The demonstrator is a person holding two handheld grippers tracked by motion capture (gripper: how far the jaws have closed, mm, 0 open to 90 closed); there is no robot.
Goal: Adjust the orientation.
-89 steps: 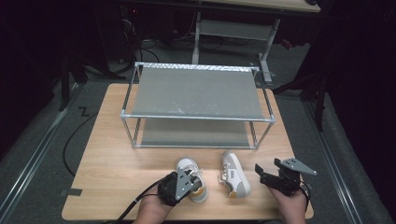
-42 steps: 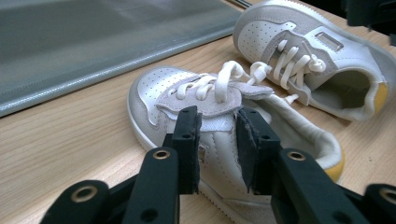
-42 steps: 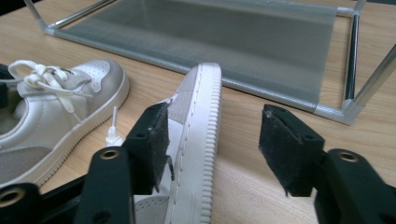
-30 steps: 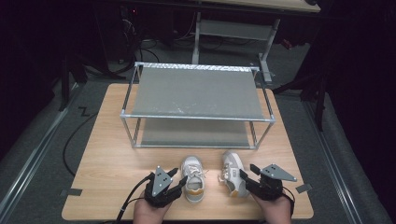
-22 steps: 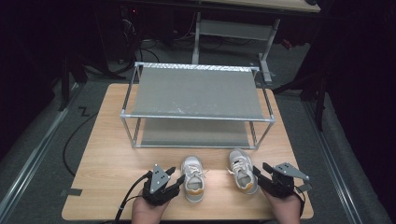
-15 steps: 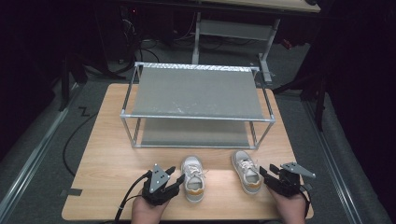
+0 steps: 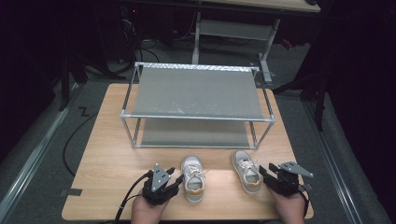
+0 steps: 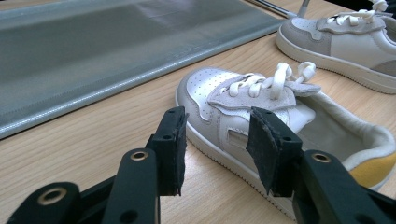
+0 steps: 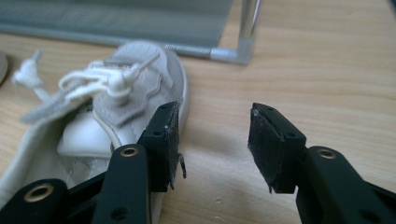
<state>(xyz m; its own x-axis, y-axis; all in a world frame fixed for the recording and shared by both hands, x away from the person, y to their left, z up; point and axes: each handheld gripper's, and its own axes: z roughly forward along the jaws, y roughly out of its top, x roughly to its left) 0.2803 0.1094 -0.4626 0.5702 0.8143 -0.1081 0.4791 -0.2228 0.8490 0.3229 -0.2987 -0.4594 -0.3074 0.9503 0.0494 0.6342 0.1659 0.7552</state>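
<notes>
A: Where are the two shoes found, counted from the tongs?

B: The left shoe (image 7: 193, 178) is placed just beside the left tongs (image 7: 176, 180), on their inner side. In the left gripper view its side wall (image 8: 233, 135) is seen just ahead of the jaws, partly behind the right-hand pad, and no part of it is pressed. The right shoe (image 7: 246, 171) is placed just beside the right tongs (image 7: 263, 171), also on the inner side. In the right gripper view it (image 9: 116, 102) is seen past the left-hand pad, outside the gap.

A: And how are the tongs held?

B: Both pairs are spread about halfway and nothing is pinched. The jaws of both have just been closing a little, with nothing but bare worktop (image 7: 112, 158) between the pads.

A: Which way are the shoes pointed?

B: The long axis of each is laid away from the person, with the toes turned to the two-level rack (image 7: 198, 105) and the heels near the hands. The right shoe is turned a little, so its toe is leaned toward the left shoe. The two shoes are kept apart.

A: Which hand is nearer to which shoe?

B: Each shoe is nearest to the tongs on its own side. It is judged that every pair must be shifted inward, across the long axis, before a side wall can be gripped.
</notes>
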